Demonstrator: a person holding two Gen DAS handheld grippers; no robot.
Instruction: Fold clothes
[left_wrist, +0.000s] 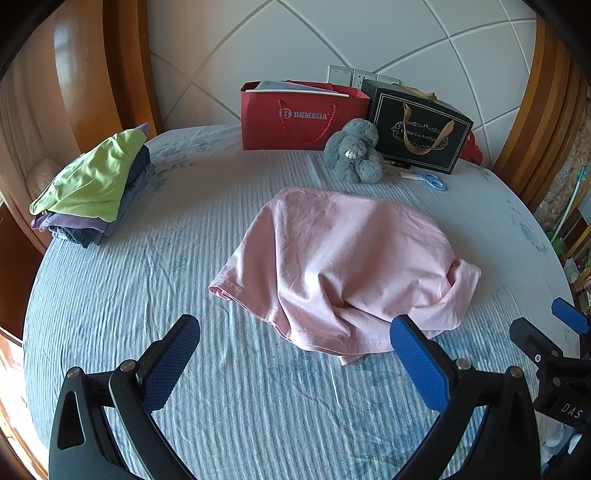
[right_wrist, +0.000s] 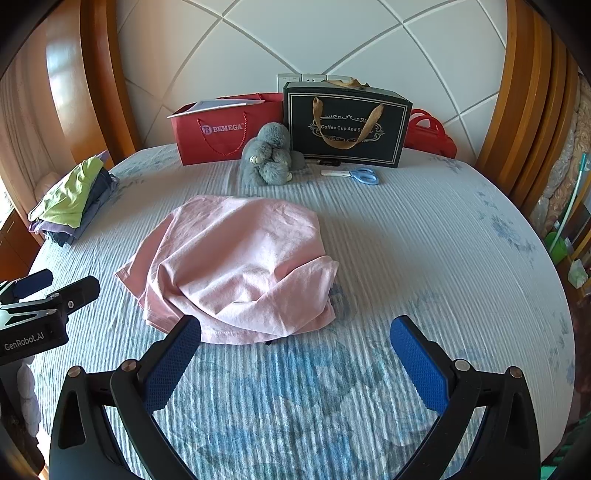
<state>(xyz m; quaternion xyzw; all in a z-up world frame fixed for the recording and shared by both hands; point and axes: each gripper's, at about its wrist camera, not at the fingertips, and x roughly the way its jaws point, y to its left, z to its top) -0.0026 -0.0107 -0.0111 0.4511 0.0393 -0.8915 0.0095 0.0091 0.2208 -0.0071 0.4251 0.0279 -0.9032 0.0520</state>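
Over striped pale-blue bedding (left_wrist: 110, 295), left gripper (left_wrist: 295, 354) and right gripper (right_wrist: 295, 354) hover wide apart, empty, near crumpled pink cotton T-shirt (left_wrist: 343, 258).

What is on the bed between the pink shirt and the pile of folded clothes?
Nothing: only bare striped bedsheet lies between the pink shirt and the folded pile, seen in the left wrist view.
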